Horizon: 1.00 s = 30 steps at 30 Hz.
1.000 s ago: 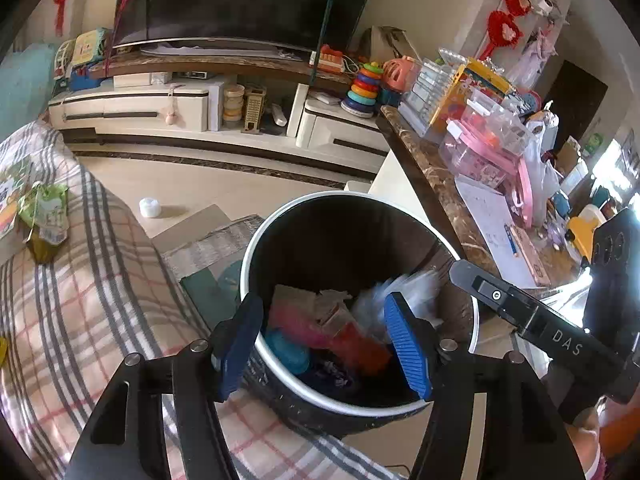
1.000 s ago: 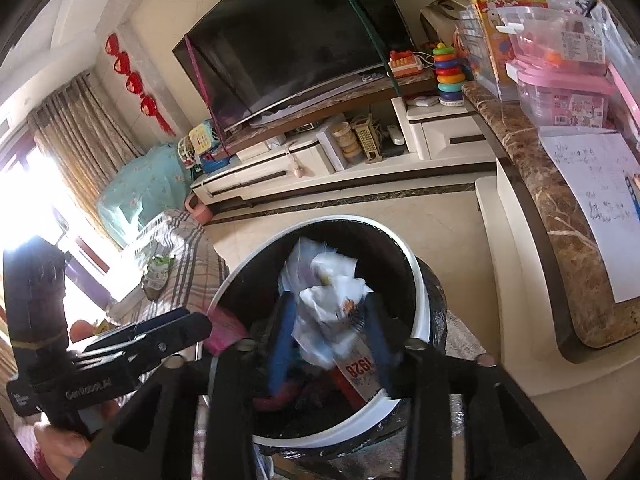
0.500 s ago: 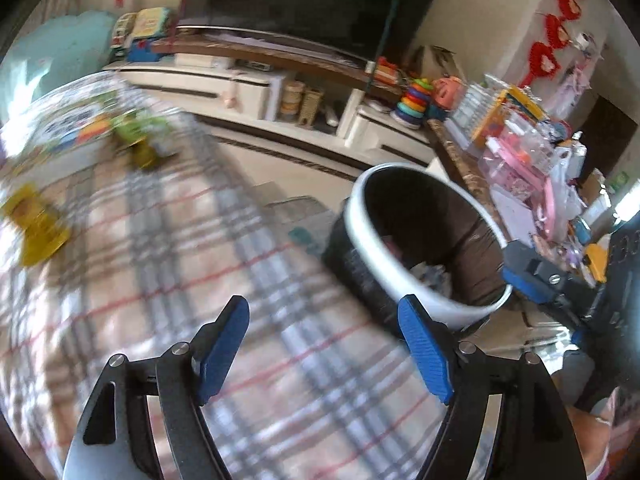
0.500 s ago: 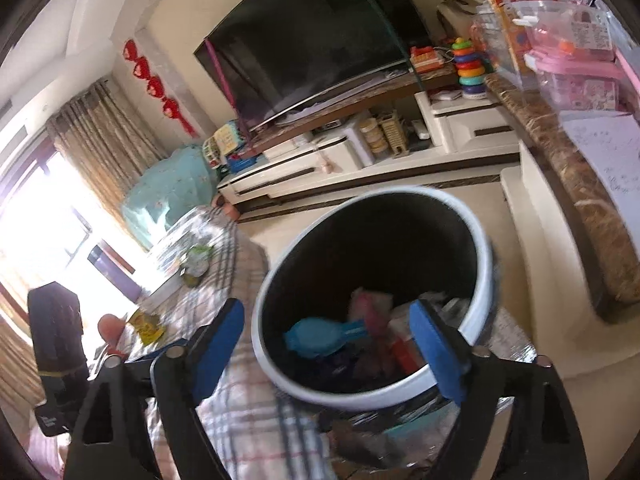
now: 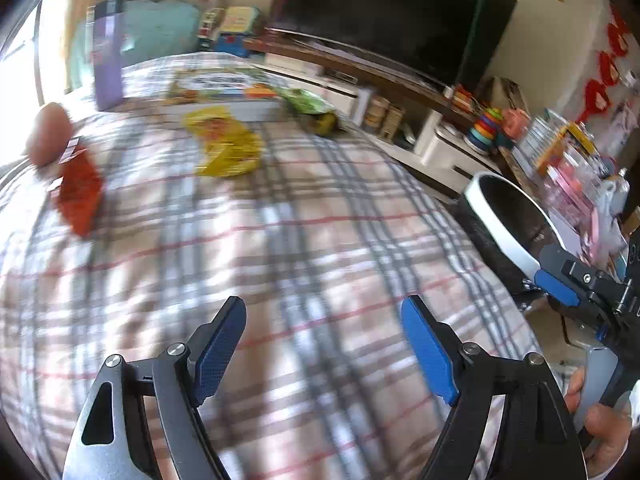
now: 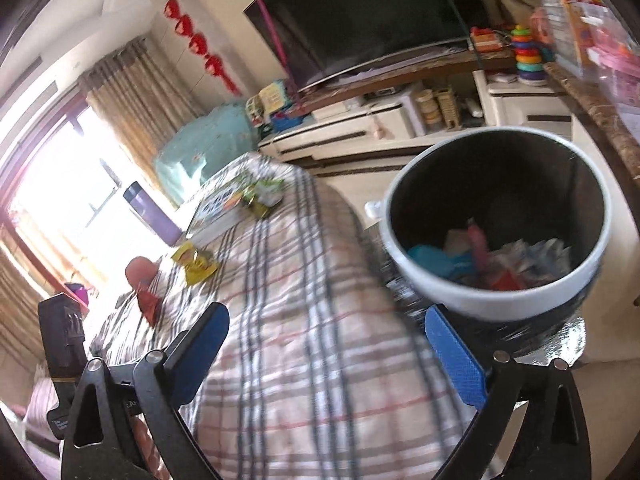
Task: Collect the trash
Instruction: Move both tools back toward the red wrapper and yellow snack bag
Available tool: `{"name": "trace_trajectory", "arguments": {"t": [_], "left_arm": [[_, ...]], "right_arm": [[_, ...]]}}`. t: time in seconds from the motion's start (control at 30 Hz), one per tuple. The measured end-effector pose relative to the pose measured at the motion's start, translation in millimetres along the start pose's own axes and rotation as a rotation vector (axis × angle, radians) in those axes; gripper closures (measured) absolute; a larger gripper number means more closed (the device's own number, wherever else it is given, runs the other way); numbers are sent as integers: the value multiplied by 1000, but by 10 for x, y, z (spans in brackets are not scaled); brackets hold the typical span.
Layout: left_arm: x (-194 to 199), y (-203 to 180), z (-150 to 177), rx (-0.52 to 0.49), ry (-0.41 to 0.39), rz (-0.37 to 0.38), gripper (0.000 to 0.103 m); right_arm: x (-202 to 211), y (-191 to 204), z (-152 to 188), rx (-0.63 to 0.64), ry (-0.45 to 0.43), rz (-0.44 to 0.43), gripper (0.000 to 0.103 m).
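Both tools were empty, the left gripper [image 5: 322, 344] and the right gripper [image 6: 326, 354] each spread wide above the plaid cloth [image 5: 280, 240]; the step in hand looked like a reach for fresh trash. The bin [image 6: 496, 300] stood beside the cloth, already holding scraps; the yellow wrapper [image 5: 224, 146] and red wrapper [image 5: 78, 194] lay well ahead, so the next move probably called for reaching forward and closing on one.

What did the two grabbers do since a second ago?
The right gripper let its crumpled wrapper drop into the bin and opened. Both it and the left gripper swung from the bin toward the checked cloth. The bin stayed put.
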State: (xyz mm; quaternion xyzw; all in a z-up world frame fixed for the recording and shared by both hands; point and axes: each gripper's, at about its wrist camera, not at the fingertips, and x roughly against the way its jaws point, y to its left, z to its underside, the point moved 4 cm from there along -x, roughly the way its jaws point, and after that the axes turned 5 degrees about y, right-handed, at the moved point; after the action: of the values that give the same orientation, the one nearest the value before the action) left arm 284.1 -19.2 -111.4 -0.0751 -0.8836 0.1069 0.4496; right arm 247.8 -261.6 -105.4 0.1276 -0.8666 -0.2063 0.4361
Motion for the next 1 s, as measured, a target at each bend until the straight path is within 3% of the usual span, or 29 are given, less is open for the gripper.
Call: {"name": "trace_trajectory", "arguments": {"t": [0.6,1.0], "left_arm": [[630,740,416,158,-42,-101,21],[681,1136,321,212,-52,-168,21]], "right_arm": [[-589,867,295,172,97,-48,4],[-961,1246,336,226,136,-90,4]]}}
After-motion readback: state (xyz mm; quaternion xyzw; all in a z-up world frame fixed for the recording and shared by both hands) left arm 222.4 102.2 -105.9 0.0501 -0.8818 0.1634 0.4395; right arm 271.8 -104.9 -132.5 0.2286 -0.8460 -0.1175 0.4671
